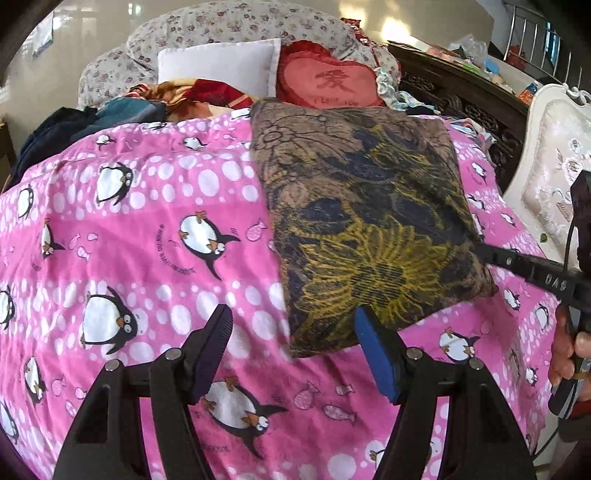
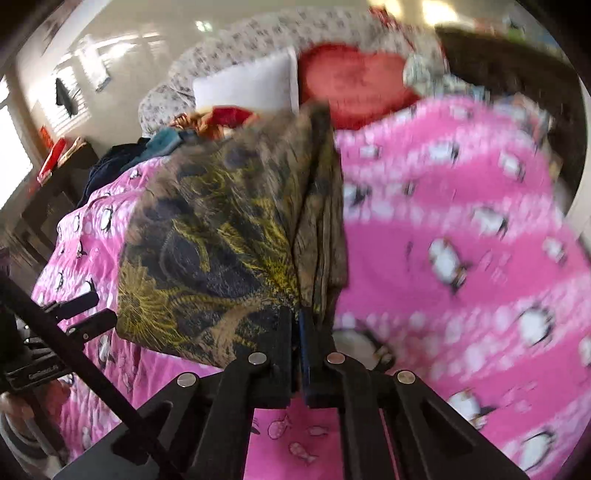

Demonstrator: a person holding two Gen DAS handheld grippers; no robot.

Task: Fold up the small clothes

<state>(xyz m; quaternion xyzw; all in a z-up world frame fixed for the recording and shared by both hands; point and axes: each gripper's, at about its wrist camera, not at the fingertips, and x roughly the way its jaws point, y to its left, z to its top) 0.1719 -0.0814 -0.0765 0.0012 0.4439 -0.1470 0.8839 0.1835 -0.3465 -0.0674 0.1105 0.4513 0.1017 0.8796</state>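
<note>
A brown garment with dark blue and yellow flower print lies folded in a rough square on the pink penguin bedspread. My left gripper is open and empty, its fingertips at the garment's near edge, just above the bedspread. My right gripper is shut on the garment's right edge and lifts it, so the cloth stands in folds above the fingers. In the left wrist view the right gripper reaches in from the right to the garment's edge.
A white pillow, a red heart cushion and a floral quilt lie at the bed's far end. Dark clothes are piled far left. A dark carved cabinet and a cream chair stand on the right.
</note>
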